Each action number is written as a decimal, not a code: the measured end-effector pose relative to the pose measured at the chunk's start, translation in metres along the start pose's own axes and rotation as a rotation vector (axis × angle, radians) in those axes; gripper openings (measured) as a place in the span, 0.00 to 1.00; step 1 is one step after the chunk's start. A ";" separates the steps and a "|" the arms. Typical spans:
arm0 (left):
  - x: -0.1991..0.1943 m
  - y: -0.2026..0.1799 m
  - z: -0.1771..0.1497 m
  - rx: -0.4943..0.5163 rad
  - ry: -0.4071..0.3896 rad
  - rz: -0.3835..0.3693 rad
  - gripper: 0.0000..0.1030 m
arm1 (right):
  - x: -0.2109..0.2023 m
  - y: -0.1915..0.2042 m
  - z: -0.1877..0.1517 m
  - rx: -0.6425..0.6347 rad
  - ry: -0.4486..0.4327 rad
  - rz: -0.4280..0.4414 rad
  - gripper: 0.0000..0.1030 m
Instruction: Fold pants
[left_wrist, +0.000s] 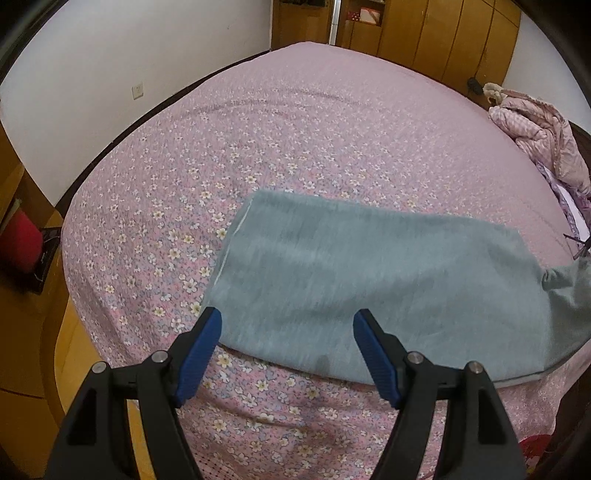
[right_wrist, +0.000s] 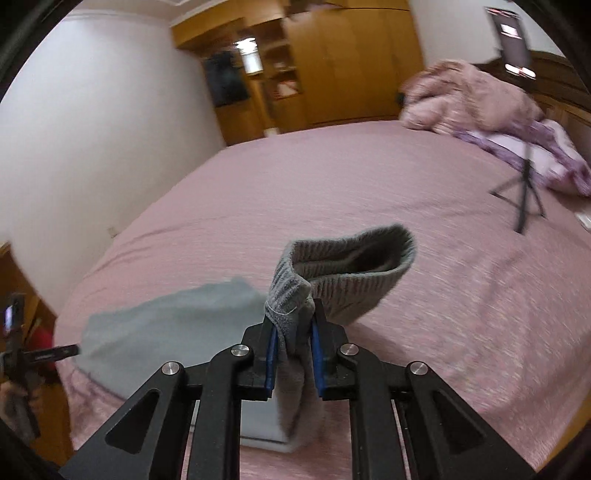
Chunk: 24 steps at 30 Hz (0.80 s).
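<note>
The ribbed waistband (right_wrist: 354, 273) of the grey pants (left_wrist: 369, 288) is pinched between the fingers of the right gripper (right_wrist: 293, 332) and lifted, probably to carry it over in a fold. The left gripper (left_wrist: 286, 350) is held with fingers spread above the near edge, gripping nothing. The rest of the pants is laid flat on the floral bed (left_wrist: 295, 129); beyond, a pink jacket (left_wrist: 535, 133) is heaped.

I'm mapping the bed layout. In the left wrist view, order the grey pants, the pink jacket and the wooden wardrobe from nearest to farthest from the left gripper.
1. Grey pants: just ahead of the open left gripper.
2. Pink jacket: far right bed edge.
3. Wooden wardrobe: beyond the bed.
</note>
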<state>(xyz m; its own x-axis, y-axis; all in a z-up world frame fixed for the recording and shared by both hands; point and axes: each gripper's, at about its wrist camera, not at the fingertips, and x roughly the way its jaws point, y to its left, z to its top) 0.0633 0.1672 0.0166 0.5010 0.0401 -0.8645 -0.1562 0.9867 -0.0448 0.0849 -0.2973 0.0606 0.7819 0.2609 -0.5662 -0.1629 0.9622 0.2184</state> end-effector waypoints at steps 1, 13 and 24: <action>0.002 0.001 0.002 -0.002 0.001 -0.001 0.75 | 0.004 0.014 0.004 -0.024 0.006 0.036 0.16; 0.008 0.006 0.007 -0.017 -0.022 -0.016 0.75 | 0.045 0.147 0.015 -0.283 0.053 0.290 0.16; 0.020 0.024 0.004 -0.087 0.002 -0.067 0.75 | 0.122 0.251 -0.058 -0.468 0.270 0.412 0.17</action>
<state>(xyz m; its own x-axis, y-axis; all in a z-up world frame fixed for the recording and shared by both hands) 0.0725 0.1925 0.0004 0.5108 -0.0260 -0.8593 -0.1959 0.9697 -0.1458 0.1041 -0.0196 0.0003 0.4329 0.5654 -0.7021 -0.7058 0.6971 0.1262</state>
